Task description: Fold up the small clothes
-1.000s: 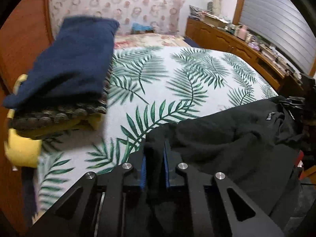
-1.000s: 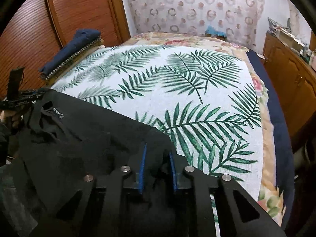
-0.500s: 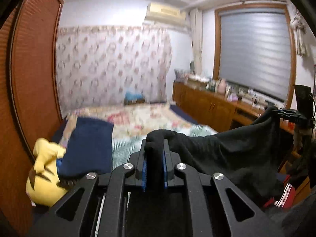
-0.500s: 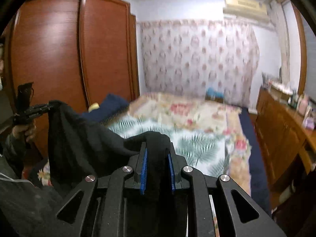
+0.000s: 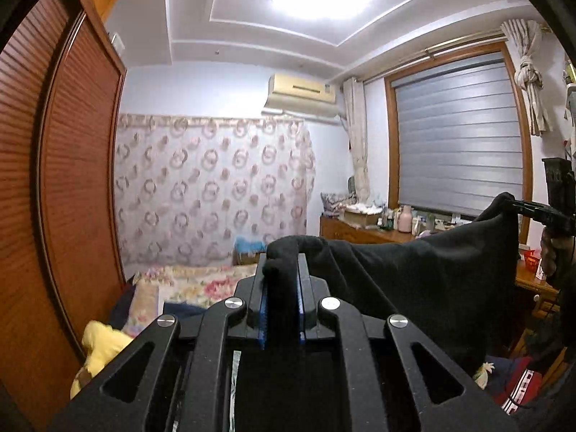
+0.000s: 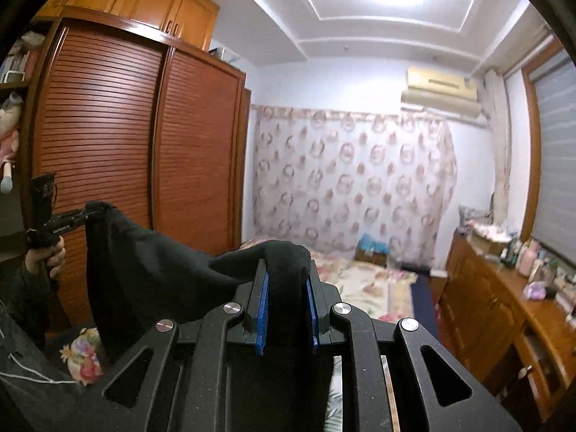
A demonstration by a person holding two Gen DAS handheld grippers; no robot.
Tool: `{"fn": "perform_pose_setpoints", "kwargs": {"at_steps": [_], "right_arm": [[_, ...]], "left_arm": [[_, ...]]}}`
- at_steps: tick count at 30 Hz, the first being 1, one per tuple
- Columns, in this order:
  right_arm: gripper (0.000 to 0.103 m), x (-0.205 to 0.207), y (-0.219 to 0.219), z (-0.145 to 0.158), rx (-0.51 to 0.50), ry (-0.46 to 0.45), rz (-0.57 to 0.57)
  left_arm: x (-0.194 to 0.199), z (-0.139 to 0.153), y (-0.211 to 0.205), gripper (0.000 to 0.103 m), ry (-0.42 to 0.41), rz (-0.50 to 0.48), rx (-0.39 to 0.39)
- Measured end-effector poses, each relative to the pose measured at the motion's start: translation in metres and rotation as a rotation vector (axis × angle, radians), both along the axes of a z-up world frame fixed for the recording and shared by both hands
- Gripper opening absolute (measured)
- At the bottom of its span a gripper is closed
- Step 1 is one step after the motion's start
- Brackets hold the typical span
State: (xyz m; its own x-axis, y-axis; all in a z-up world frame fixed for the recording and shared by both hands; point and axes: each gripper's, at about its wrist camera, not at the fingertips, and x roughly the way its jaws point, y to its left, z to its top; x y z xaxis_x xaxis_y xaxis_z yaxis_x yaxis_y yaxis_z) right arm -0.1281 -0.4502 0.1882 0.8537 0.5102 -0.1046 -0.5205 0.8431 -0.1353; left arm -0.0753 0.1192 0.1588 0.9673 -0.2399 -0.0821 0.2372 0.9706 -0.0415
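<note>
A black garment hangs stretched in the air between both grippers, high above the bed. My left gripper is shut on one bunched corner of it. My right gripper is shut on the other corner; the cloth sags between them. In the left wrist view the right gripper shows at the far right, pinching the cloth. In the right wrist view the left gripper shows at the far left, held by a hand. The garment's lower part is hidden behind the grippers.
The bed with a floral cover lies below. A yellow plush toy and dark blue folded clothes sit at its left. A wooden wardrobe stands left, a cluttered wooden dresser right.
Both grippers have lifted the black garment off the palm-leaf bedspread and raised it high; the views tilted up from the bed to the walls and ceiling.
</note>
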Motion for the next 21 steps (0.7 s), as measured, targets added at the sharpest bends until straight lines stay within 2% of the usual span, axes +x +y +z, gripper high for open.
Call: {"fn": "perform_pose_setpoints", "kwargs": {"at_steps": [5,9,12,17,21], "right_arm": [[0.018,0.002,0.007,0.008,-0.029,-0.039,-0.051],[0.018,0.022,0.013,-0.003,-0.039,-0.025,-0.106],[0.018,0.05,0.042,-0.019,-0.044,-0.001,-0.145],[0.018,0.117,0.064,-0.037,-0.056,0.07,-0.176],[0.018,0.184,0.081,-0.066,-0.099,0.159,-0.217]], "left_arm": [[0.025,0.012,-0.004,0.013,-0.033,0.014,0.022],[0.072,0.011,-0.017,0.013,-0.017,0.03,0.053],[0.106,0.005,-0.027,0.013,0.013,0.037,0.067],[0.185,-0.035,-0.043,0.013,0.103,0.062,0.109],[0.257,-0.088,-0.054,0.013,0.237,0.081,0.146]]}}
